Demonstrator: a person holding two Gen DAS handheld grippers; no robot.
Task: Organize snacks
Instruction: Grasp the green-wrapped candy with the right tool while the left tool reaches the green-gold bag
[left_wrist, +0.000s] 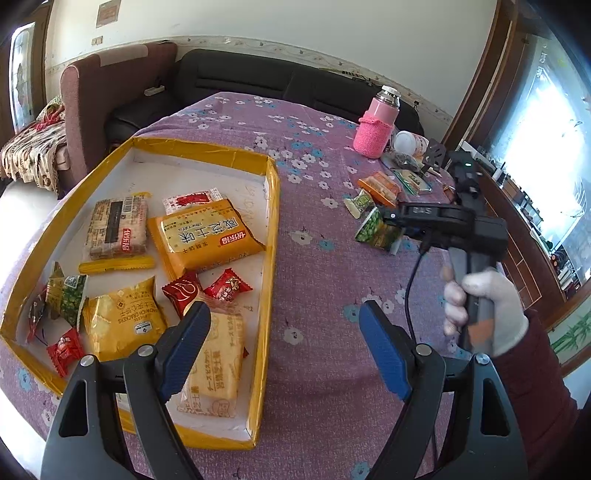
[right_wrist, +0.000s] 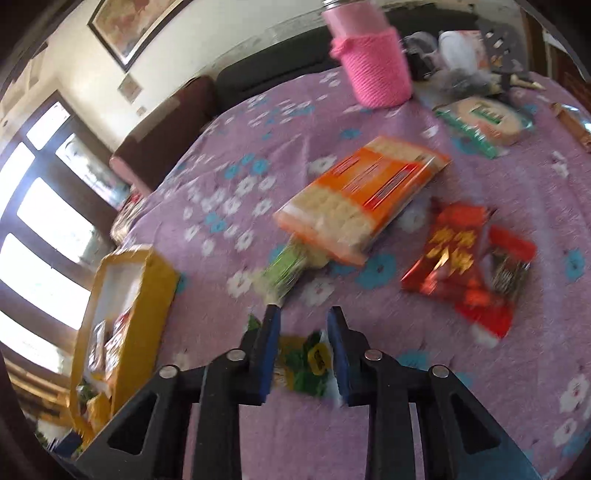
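**A:** Left wrist view first; how full is the yellow-rimmed tray (left_wrist: 271, 206)?

**B:** Well stocked; an orange cracker pack (left_wrist: 207, 236), a brown biscuit pack (left_wrist: 116, 229), a yellow sandwich-cracker bag (left_wrist: 123, 323), a pale biscuit pack (left_wrist: 216, 365) and several small red sweets lie inside it; the left gripper (left_wrist: 284, 350) hangs over the tray's near right corner with its jaws spread wide and nothing between them.

**A:** And outside the tray?

**B:** Far right on the purple flowered cloth (left_wrist: 314, 258) a few packets wait near the pink flask (left_wrist: 376, 129); the right gripper (left_wrist: 388, 225), held by a white-gloved hand (left_wrist: 487, 310), has a green pea packet (left_wrist: 375, 230) at its tip.

**A:** Right wrist view, then; is that packet gripped?

**B:** The picture is blurred; the jaws stand narrow with the green pea packet (right_wrist: 303, 363) between them, and the pads appear to pinch it, so I judge it held.

**A:** What remains?

**B:** An orange wafer pack (right_wrist: 362, 199), a small green packet (right_wrist: 284, 269) just beside its near end, a red packet (right_wrist: 461, 266) and a green-edged round pack (right_wrist: 484, 125) all lie on the cloth, well apart from the tray (right_wrist: 147, 295) at the left; I judge the job past halfway, with about five items left to bring over.
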